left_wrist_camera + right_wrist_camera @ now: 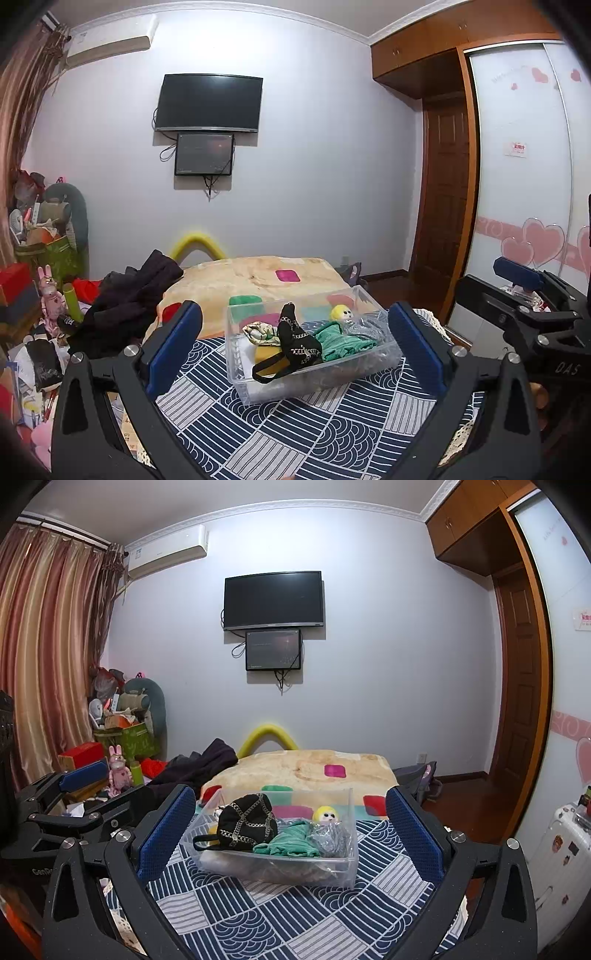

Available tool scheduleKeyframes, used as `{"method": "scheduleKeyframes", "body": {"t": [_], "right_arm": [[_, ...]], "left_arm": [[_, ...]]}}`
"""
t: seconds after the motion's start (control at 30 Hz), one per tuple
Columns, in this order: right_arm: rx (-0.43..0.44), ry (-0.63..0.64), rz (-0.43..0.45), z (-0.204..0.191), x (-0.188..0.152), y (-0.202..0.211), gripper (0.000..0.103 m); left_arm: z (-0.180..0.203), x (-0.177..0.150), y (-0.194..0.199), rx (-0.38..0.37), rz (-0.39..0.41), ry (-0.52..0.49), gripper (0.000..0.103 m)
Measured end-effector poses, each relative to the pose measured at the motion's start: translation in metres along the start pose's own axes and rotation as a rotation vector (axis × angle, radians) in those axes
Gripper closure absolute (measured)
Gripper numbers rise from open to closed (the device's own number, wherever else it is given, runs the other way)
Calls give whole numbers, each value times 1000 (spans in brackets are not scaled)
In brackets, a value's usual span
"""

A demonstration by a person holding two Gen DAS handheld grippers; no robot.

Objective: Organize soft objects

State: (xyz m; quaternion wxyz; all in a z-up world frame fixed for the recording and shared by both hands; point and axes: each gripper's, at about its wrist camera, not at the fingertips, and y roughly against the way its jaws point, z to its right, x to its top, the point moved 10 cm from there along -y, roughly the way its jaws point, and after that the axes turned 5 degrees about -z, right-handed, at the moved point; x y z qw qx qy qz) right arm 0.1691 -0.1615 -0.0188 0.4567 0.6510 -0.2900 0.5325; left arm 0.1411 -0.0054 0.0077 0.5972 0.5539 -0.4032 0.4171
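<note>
A clear plastic bin point(245, 376) point(332, 875) stands on the blue-and-white patterned cloth point(295, 435) point(280, 915). In it lie a black chain purse point(299, 343) point(245, 821), a green cloth point(341, 341) point(291, 843), a yellow-haired doll point(341, 313) point(325, 814), a silver-grey item point(330, 840) and a patterned cloth point(260, 332). My left gripper point(295, 347) is open and empty, held back from the bin. My right gripper point(290, 830) is open and empty, also in front of the bin. The right gripper shows at the right of the left wrist view point(524, 295).
A beige blanket point(258, 273) point(303, 764) with coloured patches covers the bed beyond. Dark clothes point(129, 302) point(199, 764) lie at its left. Clutter, boxes and a pink bunny toy point(119, 766) fill the left floor. A white suitcase point(561, 853) stands at the right.
</note>
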Motion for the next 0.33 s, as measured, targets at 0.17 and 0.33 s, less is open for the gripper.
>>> {"method": "scheduleKeyframes", "body": {"t": [0.17, 0.33], "right_arm": [[3, -3, -2, 0, 0, 0, 0], [2, -7, -5, 1, -1, -1, 0]], "left_arm": [[1, 0, 1, -10, -2, -1, 1], [-1, -2, 1, -21, -8, 10, 1]]}}
